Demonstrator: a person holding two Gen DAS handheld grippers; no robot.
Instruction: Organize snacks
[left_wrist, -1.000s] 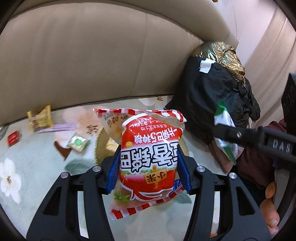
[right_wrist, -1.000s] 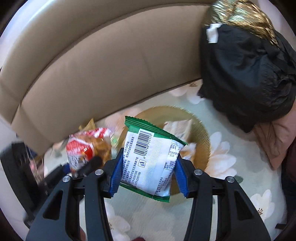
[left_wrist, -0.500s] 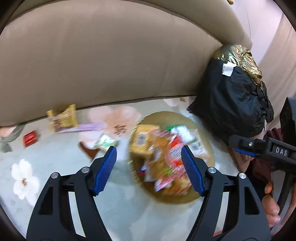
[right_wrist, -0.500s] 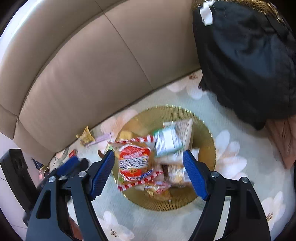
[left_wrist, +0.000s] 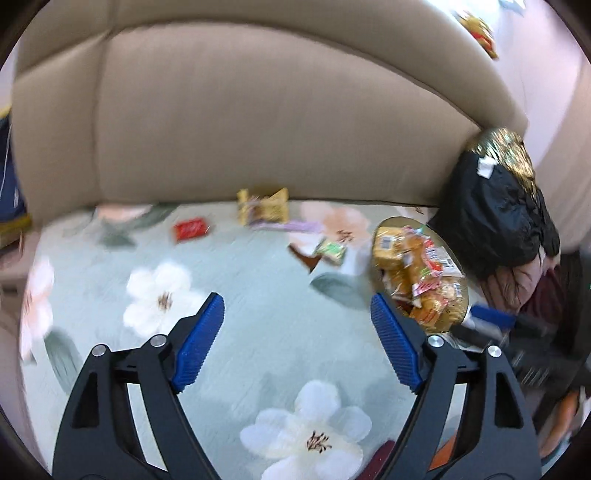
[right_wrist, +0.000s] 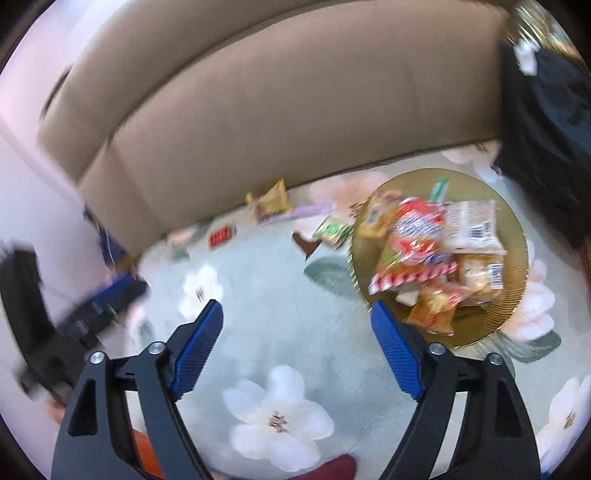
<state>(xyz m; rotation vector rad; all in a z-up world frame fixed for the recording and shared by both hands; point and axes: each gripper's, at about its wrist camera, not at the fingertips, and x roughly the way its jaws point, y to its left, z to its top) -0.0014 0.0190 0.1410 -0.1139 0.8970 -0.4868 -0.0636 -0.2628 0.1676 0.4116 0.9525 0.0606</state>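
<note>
Left gripper (left_wrist: 297, 325) fingers apart (just opening), empty; snacks (left_wrist: 417, 273) on gold plate (left_wrist: 456, 314).

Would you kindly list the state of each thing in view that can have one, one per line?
left gripper: open, nothing between the jaws, which have just been opening.
right gripper: open, empty, jaws likewise just opened.
gold plate: flat on the floral cover, heaped with snack packets.
red-and-white packet: lying on top of the heap.
yellow packet: loose, by the sofa back.
small red packet: loose on the cover.
green packet: loose, beside the plate.

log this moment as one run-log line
left hand-held gripper: open, empty, jaws just opening | right hand-held gripper: same | round gold plate: piled with snack packets | red packet: loose
</note>
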